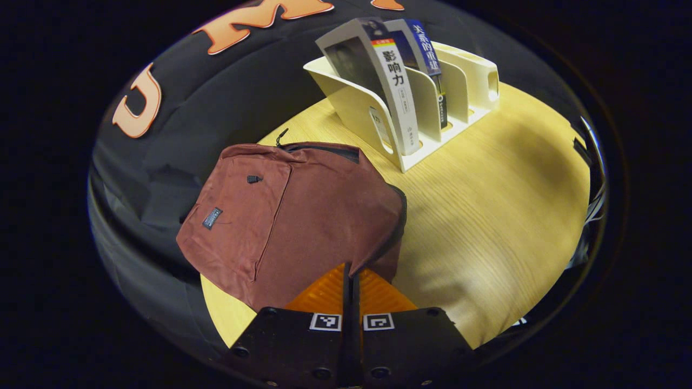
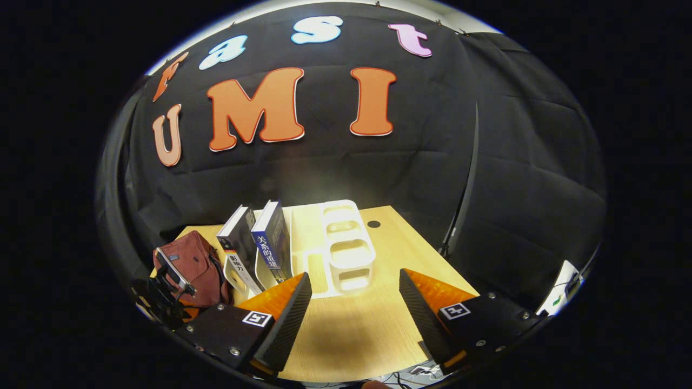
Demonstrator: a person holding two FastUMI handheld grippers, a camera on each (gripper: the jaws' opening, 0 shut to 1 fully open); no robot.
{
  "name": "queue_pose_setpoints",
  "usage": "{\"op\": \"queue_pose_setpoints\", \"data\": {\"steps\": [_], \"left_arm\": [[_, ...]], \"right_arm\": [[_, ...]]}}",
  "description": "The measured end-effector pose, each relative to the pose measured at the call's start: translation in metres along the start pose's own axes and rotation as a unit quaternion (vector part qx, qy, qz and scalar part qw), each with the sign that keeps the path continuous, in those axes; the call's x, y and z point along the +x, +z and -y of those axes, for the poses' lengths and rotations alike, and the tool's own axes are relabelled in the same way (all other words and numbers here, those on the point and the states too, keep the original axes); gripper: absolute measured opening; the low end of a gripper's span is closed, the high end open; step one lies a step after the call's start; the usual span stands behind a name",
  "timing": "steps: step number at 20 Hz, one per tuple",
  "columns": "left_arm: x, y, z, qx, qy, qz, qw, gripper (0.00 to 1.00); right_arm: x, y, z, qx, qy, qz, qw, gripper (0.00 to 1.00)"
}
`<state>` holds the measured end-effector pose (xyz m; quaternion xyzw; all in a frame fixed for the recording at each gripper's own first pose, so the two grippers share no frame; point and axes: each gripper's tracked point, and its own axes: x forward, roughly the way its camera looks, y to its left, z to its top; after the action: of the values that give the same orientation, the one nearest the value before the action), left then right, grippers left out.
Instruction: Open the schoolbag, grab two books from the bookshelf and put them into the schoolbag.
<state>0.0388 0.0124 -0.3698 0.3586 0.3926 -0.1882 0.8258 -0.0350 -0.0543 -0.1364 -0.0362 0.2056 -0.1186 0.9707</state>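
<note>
A maroon schoolbag (image 1: 292,216) lies flat on the wooden table (image 1: 486,216). My left gripper (image 1: 351,273) is shut at the bag's near edge, where the dark zipper line (image 1: 397,227) runs into the fingertips; it seems to pinch the zipper pull. Behind the bag stands a white bookshelf (image 1: 357,108) holding a grey-and-white book (image 1: 394,92) and a blue book (image 1: 424,48), both leaning. My right gripper (image 2: 354,302) hangs open above the table, in front of the bookshelf (image 2: 346,248) and right of the two books (image 2: 257,240). The schoolbag (image 2: 189,265) and the left gripper (image 2: 167,283) show at far left.
The bookshelf's right-hand slots (image 2: 348,254) hold nothing. A round cable hole (image 2: 373,223) sits in the table near its back edge. Black cloth walls close in behind and to the sides. Cables lie off the table's right edge (image 2: 562,286).
</note>
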Motion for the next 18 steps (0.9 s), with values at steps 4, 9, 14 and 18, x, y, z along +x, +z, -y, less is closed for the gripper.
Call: {"op": "queue_pose_setpoints", "data": {"steps": [4,9,14,18], "left_arm": [[-0.024,0.013,-0.016,-0.03,-0.02,0.007,0.999,0.01],[-0.057,0.044,-0.068,-0.046,-0.029,0.041,0.998,0.01],[-0.085,0.073,-0.148,-0.064,-0.013,0.075,0.995,0.01],[-0.085,0.087,-0.204,-0.07,0.008,0.102,0.992,0.01]], "right_arm": [[0.013,0.001,-0.019,-0.008,0.023,-0.016,1.0,0.97],[0.025,0.019,-0.066,0.024,0.051,-0.013,0.998,0.97],[0.019,0.039,-0.105,0.039,0.053,-0.008,0.998,0.97],[0.006,0.049,-0.131,0.02,0.045,0.002,0.999,0.97]]}}
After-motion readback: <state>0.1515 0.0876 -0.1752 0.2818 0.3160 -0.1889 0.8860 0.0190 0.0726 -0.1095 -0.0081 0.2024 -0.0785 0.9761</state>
